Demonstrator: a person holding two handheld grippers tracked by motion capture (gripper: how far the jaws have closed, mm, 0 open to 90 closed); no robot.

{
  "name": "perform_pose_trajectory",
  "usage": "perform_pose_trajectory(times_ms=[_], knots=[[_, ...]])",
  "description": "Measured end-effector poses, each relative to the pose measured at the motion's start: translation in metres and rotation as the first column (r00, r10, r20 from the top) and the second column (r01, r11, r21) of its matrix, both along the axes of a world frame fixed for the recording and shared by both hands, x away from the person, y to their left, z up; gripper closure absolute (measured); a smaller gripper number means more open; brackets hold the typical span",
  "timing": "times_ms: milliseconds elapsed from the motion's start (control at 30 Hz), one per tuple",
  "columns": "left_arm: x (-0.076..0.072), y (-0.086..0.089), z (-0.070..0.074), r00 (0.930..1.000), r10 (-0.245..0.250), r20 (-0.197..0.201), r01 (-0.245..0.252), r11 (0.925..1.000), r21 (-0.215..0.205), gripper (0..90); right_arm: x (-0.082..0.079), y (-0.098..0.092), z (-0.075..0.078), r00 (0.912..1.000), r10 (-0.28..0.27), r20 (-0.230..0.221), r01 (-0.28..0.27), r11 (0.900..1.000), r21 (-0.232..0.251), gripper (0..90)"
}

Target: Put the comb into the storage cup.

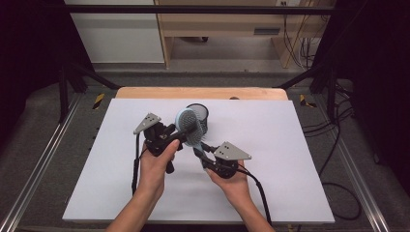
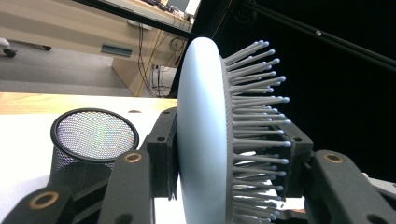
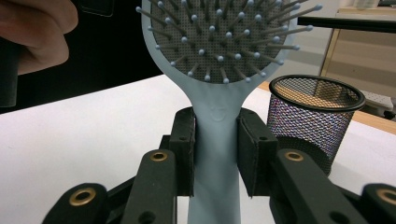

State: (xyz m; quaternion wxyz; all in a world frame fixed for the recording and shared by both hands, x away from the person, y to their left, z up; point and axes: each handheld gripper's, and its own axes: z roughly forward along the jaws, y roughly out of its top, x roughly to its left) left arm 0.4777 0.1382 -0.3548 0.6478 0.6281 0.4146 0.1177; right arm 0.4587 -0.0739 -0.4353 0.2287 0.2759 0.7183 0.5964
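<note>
A pale blue paddle hairbrush (image 1: 189,126) is held up above the white table mat (image 1: 290,159), between the two grippers and just in front of a black wire-mesh pen cup (image 1: 200,114) that stands upright on the mat. Its oval head is uppermost and its handle slants down toward the person's right. The right gripper (image 3: 215,140) is clenched on the handle: in the right gripper view both black pads press the neck of the handle from either side, with the bristled face of the head turned to the camera and the mesh cup off to the side behind. The left gripper (image 2: 229,154) grasps the head: in the left gripper view one pad lies against the smooth back of the brush and the other pad sits in among the ball-tipped bristles (image 2: 261,100), so the head is seen edge-on between them. The person's left hand (image 1: 157,162) and right hand (image 1: 232,181) come in from the near edge of the mat, each wrapped around its gripper.
</note>
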Motion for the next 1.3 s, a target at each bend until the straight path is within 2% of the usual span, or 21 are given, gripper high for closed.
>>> perform_pose_trajectory(times_ms=[433,500,533,600,667,733,900,933,1033,1100,1233,1300], knots=[[0.000,0.000,0.001,0.9999,-0.004,-0.011,0.004,1.0000,0.006,52.4,0.001,0.000,0.000,0.9998,0.016,-0.013,-0.016,1.000,0.004,67.3],[-0.001,0.000,0.002,1.0000,-0.003,-0.009,0.003,1.0000,0.009,52.4,0.001,-0.001,0.001,0.9999,0.005,-0.014,-0.005,1.000,0.005,57.8],[-0.001,0.000,0.002,1.0000,0.000,-0.007,0.000,1.0000,0.009,52.3,0.002,-0.001,0.003,0.9998,-0.008,-0.019,0.008,1.000,0.006,48.1],[0.000,0.001,0.003,1.0000,0.008,-0.002,-0.008,0.9998,0.018,52.3,0.002,-0.002,0.003,0.9997,-0.011,-0.021,0.011,1.000,0.004,45.3],[0.000,0.002,0.004,0.9999,0.015,0.004,-0.015,0.9997,0.018,52.2,0.003,-0.005,0.004,0.9993,-0.022,-0.031,0.022,1.000,-0.001,36.0],[0.001,0.004,0.005,0.9998,0.020,0.006,-0.020,0.9996,0.020,52.2,0.003,-0.006,0.005,0.9991,-0.025,-0.034,0.024,1.000,-0.002,33.9],[0.003,0.009,0.011,0.9991,0.036,0.021,-0.036,0.9989,0.028,52.0,0.006,-0.008,0.004,0.9964,-0.036,-0.077,0.034,0.999,-0.019,21.4],[0.003,0.009,0.012,0.9988,0.042,0.025,-0.043,0.9988,0.026,51.9,0.007,-0.009,0.004,0.9942,-0.036,-0.102,0.034,0.999,-0.018,17.0],[0.003,0.013,0.016,0.9982,0.049,0.034,-0.050,0.9984,0.028,51.9,0.008,-0.010,0.003,0.9916,-0.034,-0.125,0.032,0.999,-0.024,12.9],[0.003,0.016,0.018,0.9978,0.054,0.040,-0.055,0.9981,0.030,51.7,0.010,-0.011,0.001,0.9886,-0.048,-0.142,0.040,0.998,-0.058,10.8],[0.003,0.021,0.022,0.9959,0.070,0.057,-0.072,0.9965,0.042,51.6,0.010,-0.014,0.001,0.9874,-0.056,-0.148,0.045,0.996,-0.071,9.7],[0.003,0.023,0.025,0.9946,0.079,0.069,-0.081,0.9960,0.038,51.6,0.009,-0.017,0.001,0.9893,-0.054,-0.135,0.043,0.996,-0.082,9.0]])
